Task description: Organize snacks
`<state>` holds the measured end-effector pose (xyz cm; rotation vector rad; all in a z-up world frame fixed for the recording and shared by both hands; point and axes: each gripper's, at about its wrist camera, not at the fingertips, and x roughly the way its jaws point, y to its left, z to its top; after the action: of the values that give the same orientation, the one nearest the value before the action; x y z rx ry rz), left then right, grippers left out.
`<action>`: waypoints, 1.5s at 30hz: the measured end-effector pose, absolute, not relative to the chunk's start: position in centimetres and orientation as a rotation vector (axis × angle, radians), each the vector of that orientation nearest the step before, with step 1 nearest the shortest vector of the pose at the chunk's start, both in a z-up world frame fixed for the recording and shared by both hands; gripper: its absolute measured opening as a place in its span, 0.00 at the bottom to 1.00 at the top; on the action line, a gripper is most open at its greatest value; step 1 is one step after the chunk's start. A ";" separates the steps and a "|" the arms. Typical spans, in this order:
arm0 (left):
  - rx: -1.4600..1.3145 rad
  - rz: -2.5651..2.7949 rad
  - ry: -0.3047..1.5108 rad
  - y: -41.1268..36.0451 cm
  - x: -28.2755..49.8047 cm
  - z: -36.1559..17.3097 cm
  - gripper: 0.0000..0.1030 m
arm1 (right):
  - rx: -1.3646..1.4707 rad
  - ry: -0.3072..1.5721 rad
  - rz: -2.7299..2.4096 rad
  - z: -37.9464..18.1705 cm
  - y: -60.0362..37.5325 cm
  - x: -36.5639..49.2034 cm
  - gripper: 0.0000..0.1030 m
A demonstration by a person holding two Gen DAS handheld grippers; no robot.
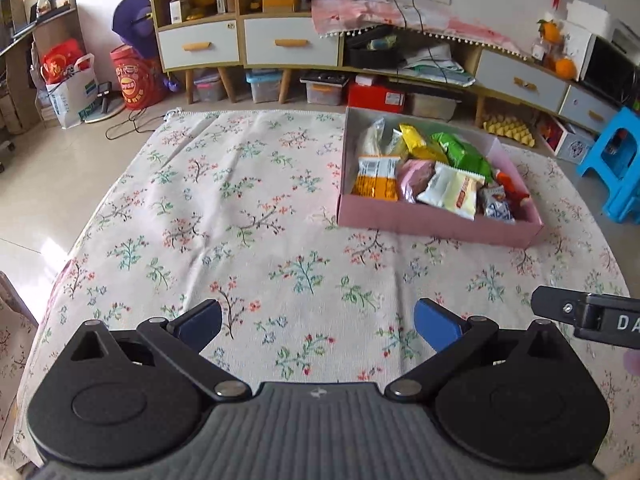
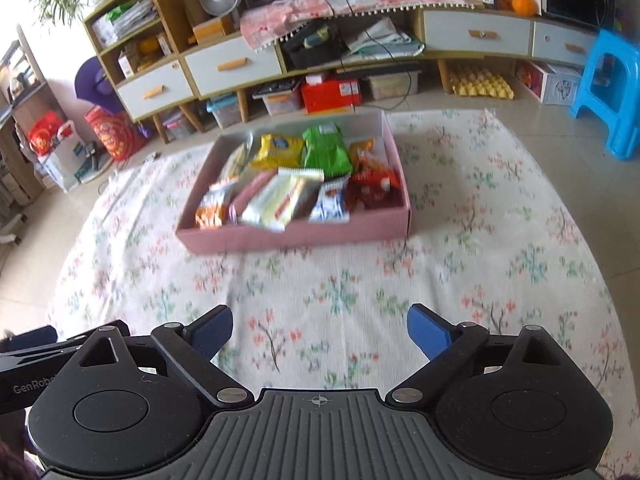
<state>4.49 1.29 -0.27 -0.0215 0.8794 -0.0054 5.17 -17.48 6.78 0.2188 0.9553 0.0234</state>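
Observation:
A pink shallow box lies on the floral cloth, packed with several snack packets. Among them are a green packet, a yellow one, an orange one and a white one. My left gripper hovers over bare cloth, near and left of the box, open with nothing between its blue pads. My right gripper is also open and empty, in front of the box. The right gripper's black body shows at the left wrist view's right edge.
The floral cloth covers the floor. Behind it a low cabinet with white drawers runs along the wall, storage boxes beneath. A blue plastic stool stands at the right, red bags at the left.

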 end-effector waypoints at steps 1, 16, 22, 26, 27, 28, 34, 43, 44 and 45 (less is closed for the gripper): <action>-0.023 -0.012 0.882 1.3 4.4 -0.3 1.00 | 0.203 0.960 0.024 6.7 -17.3 5.1 0.93; -0.024 0.012 0.902 2.3 4.3 -1.1 1.00 | 0.199 0.987 0.017 5.1 -17.1 5.7 0.93; -0.015 0.013 0.902 2.3 4.0 -1.0 1.00 | 0.173 0.983 0.034 5.3 -16.4 5.4 0.93; -0.021 0.012 0.900 2.3 4.0 -0.9 1.00 | 0.164 0.979 0.043 5.6 -16.2 5.2 0.93; -0.018 0.013 0.899 2.3 4.0 -0.9 1.00 | 0.165 0.979 0.045 5.6 -16.1 5.2 0.93; -0.016 0.013 0.898 2.3 3.9 -0.9 1.00 | 0.167 0.978 0.046 5.7 -16.1 5.2 0.93; -0.011 0.013 0.904 2.1 4.0 -1.0 1.00 | 0.169 0.978 0.051 5.7 -15.9 5.2 0.93; -0.013 0.013 0.905 2.2 3.8 -0.9 1.00 | 0.163 0.983 0.052 5.6 -15.9 5.2 0.93; -0.014 0.012 0.907 2.2 3.9 -0.8 1.00 | 0.163 0.983 0.051 5.6 -15.9 5.2 0.93; -0.015 0.011 0.908 2.2 3.9 -0.8 1.00 | 0.163 0.983 0.052 5.6 -15.9 5.2 0.93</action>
<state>3.87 2.21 -0.81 -0.0148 0.9075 0.0107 5.19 -15.89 5.60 0.1628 0.9827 0.0525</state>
